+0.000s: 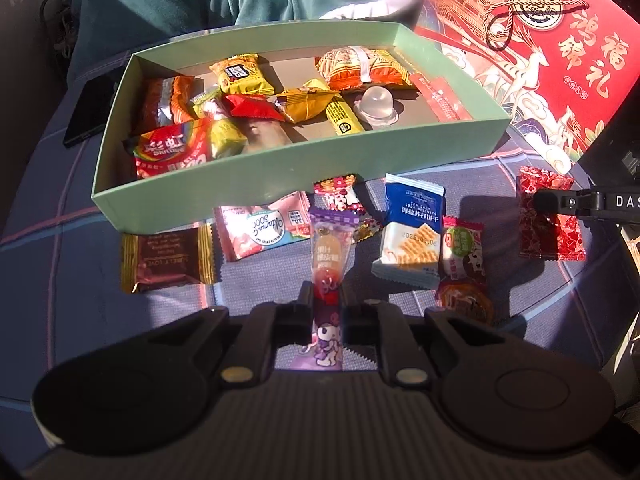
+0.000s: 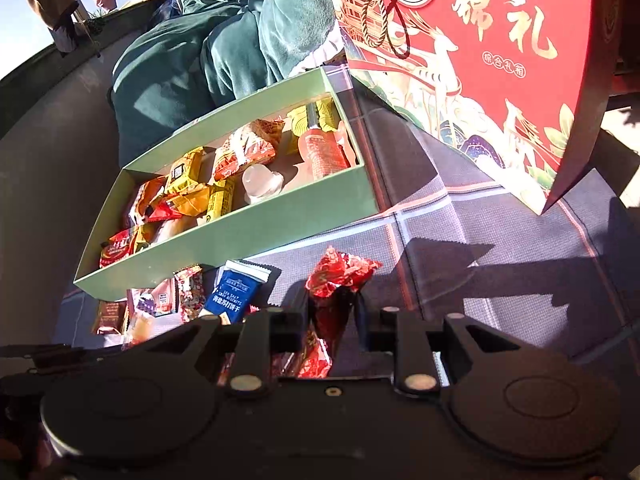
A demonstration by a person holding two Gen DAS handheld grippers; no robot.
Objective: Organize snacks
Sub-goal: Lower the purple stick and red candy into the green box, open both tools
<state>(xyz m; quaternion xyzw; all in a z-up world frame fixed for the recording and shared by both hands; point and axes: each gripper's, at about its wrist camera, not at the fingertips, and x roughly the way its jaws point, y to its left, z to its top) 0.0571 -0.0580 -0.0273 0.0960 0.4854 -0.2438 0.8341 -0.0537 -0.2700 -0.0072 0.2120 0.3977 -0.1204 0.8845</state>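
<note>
My left gripper (image 1: 326,300) is shut on the lower part of a long purple jelly stick packet (image 1: 330,240), which points up toward the green box (image 1: 280,168). The box holds several wrapped snacks and a clear jelly cup (image 1: 374,106). My right gripper (image 2: 334,304) is shut on a crinkled red foil packet (image 2: 340,272), just off the cloth near the box's (image 2: 224,240) front wall. In the left wrist view that red packet (image 1: 548,232) sits at the far right with the right gripper's tip (image 1: 538,202) on it.
Loose snacks lie on the plaid cloth in front of the box: a brown packet (image 1: 168,258), a pink packet (image 1: 260,228), a blue cracker packet (image 1: 412,232) and small candies. A red gift box (image 1: 540,52) stands at the right. A black phone (image 1: 90,108) lies left of the box. A person in teal sits behind.
</note>
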